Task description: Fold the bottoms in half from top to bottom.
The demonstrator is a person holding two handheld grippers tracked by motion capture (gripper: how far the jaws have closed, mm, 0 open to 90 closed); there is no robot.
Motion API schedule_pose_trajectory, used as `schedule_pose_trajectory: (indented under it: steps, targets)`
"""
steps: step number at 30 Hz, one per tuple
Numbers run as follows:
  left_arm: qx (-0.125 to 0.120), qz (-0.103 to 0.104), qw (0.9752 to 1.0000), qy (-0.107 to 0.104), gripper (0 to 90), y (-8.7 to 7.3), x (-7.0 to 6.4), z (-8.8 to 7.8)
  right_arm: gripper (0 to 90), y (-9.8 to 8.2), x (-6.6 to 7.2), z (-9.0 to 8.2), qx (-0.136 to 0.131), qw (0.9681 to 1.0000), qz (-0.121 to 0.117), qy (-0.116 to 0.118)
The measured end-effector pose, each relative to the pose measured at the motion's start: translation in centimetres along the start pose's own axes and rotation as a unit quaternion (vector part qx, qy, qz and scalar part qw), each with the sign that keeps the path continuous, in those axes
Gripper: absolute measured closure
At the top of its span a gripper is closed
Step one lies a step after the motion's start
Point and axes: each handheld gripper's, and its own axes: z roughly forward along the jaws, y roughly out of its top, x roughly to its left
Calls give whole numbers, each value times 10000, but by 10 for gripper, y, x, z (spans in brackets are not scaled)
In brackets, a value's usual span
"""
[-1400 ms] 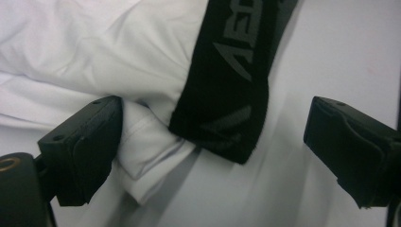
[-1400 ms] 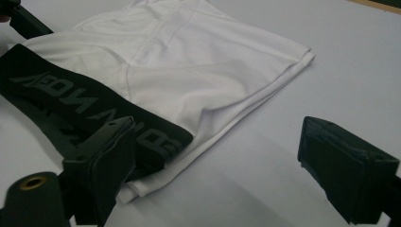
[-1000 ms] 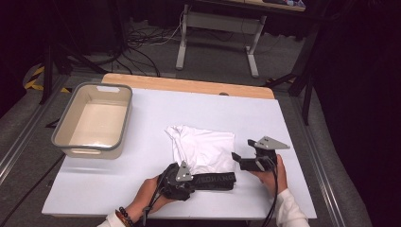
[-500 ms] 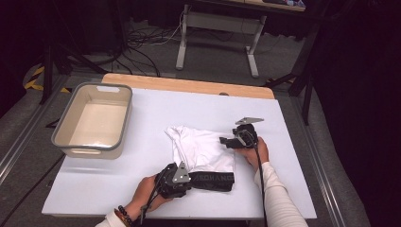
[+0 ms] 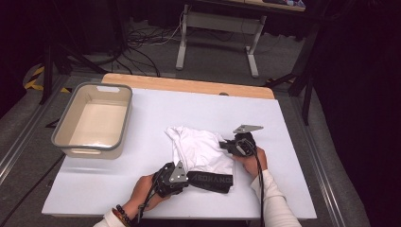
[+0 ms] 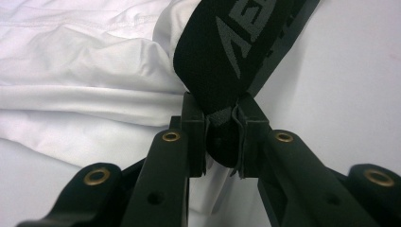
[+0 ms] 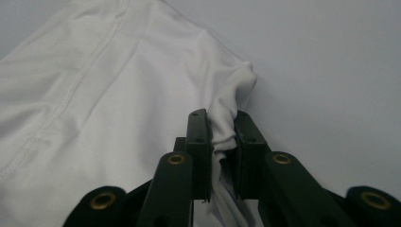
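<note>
Forearms come in from the near edge of the white table, each hand carrying a gripper. Nearest, the left gripper lies low by the near edge, and the left gripper view shows its jaws, which have just been closing, pinched on the end of the black waistband, a broad elastic strip with grey lettering that runs along the near side of the white garment. Just beyond and toward the right edge, the right gripper has also just been closing; the right gripper view shows a bunched corner of the white cloth squeezed between its pads. So both grippers are clamped on the same piece of clothing, one on the band, one on its right-hand corner.

The garment itself sits crumpled near the middle of the table, somewhat toward the near-right part, with folds and a stitched hem visible. Farther off, near the left edge, a grey bin stands empty and well apart from the cloth. A wooden strip borders the far edge.

As a judgement: both grasps look secured, which is the opening step. The cloth is not yet lifted, spread or folded, and nothing is in the bin, so most of the work remains.
</note>
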Motion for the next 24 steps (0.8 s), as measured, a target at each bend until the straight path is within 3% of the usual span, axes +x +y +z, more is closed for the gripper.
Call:
schedule_pose_trajectory:
  steps: [3,5,7,24]
  targets:
    - [31,52,10000,-10,779,-1,2,-3,810,1,5,-3,-27,9999,-148,-65]
    - [2,92,10000,-10,779,-2,3,-6,818,1,6,-10,-296,9995,-78,22]
    - [-40,68,10000,-10,779,-3,5,-8,830,1,8,-14,-391,9992,-111,-48]
    - [-140,163,9998,10,779,-9,8,-15,832,5,18,-25,-673,9968,-388,-192]
